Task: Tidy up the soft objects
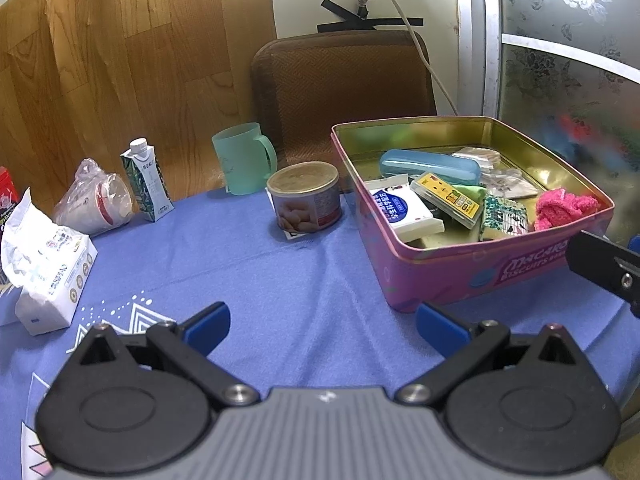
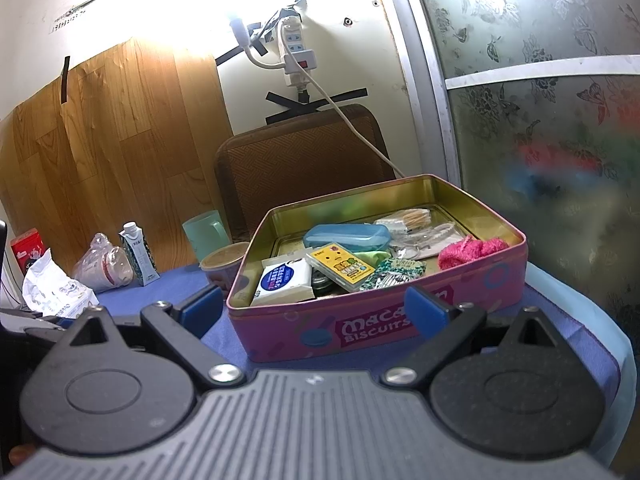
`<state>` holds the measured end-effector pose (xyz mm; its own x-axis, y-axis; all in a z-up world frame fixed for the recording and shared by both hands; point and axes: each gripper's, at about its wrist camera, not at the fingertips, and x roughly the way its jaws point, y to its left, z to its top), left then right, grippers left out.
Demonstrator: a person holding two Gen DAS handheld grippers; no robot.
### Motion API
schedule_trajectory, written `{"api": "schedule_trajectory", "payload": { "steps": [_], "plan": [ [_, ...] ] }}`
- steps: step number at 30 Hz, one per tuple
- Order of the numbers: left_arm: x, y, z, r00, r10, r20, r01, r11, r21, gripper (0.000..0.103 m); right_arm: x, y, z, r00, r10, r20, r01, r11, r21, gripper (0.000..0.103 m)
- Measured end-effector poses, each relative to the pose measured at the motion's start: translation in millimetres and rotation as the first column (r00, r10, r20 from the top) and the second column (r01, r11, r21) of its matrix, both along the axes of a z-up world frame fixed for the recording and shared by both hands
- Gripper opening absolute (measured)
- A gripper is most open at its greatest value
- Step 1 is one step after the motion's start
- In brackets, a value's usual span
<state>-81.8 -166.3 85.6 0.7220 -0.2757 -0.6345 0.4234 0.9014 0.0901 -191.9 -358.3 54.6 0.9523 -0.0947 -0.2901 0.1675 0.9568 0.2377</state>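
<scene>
Left gripper (image 1: 320, 326) and right gripper (image 2: 314, 310) hover, jaws spread wide, empty.

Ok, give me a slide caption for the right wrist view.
Open right gripper faces a pink biscuit tin holding a fluffy pink cloth and small packets.

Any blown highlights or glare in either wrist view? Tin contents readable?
Right wrist: the wall around the power strip is blown out white. Left wrist: evenly lit, no clipping. Both views: fisheye bends the door frame, and the contents of the pink tin stay sharp.
</scene>
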Motion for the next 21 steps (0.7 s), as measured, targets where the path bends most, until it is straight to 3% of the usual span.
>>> {"api": "schedule_trajectory", "payload": {
  "steps": [21],
  "plan": [
    [-4.9,-2.6,6.6,0.999,-0.018,0.033,0.018,1.000,-0.010,0.103,0.7,-0.7,2.3,1.000,-0.001,0.002,0.001,1.000,-0.003,0.099]
  ]
}}
